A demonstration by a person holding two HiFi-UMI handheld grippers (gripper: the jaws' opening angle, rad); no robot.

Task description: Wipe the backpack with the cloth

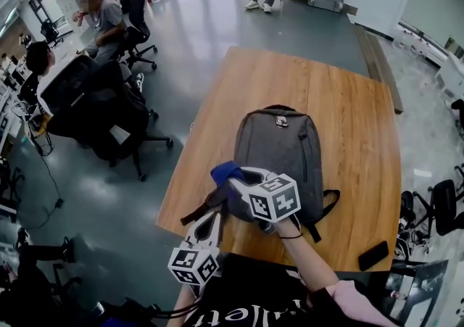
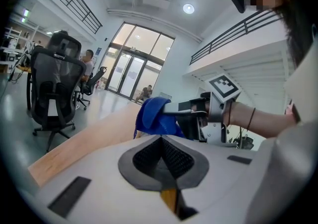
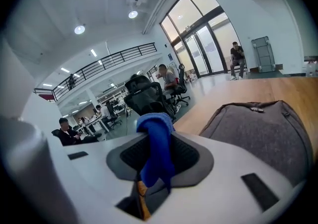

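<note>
A grey backpack (image 1: 279,151) lies flat on the wooden table (image 1: 348,101), top end pointing away from me. My right gripper (image 1: 233,180) hovers over the bag's lower left corner, shut on a blue cloth (image 1: 225,171). In the right gripper view the cloth (image 3: 156,128) hangs out between the jaws of the right gripper (image 3: 158,143), with the backpack (image 3: 258,128) to the right. My left gripper (image 1: 214,215) is just below, at the table's near edge, jaws shut with nothing held. The left gripper view looks past the left gripper (image 2: 161,141) to the cloth (image 2: 154,116).
A black phone (image 1: 373,254) lies at the table's near right corner. Black office chairs (image 1: 109,112) stand on the floor to the left, with seated people (image 1: 101,17) beyond. A backpack strap (image 1: 330,202) trails off to the right.
</note>
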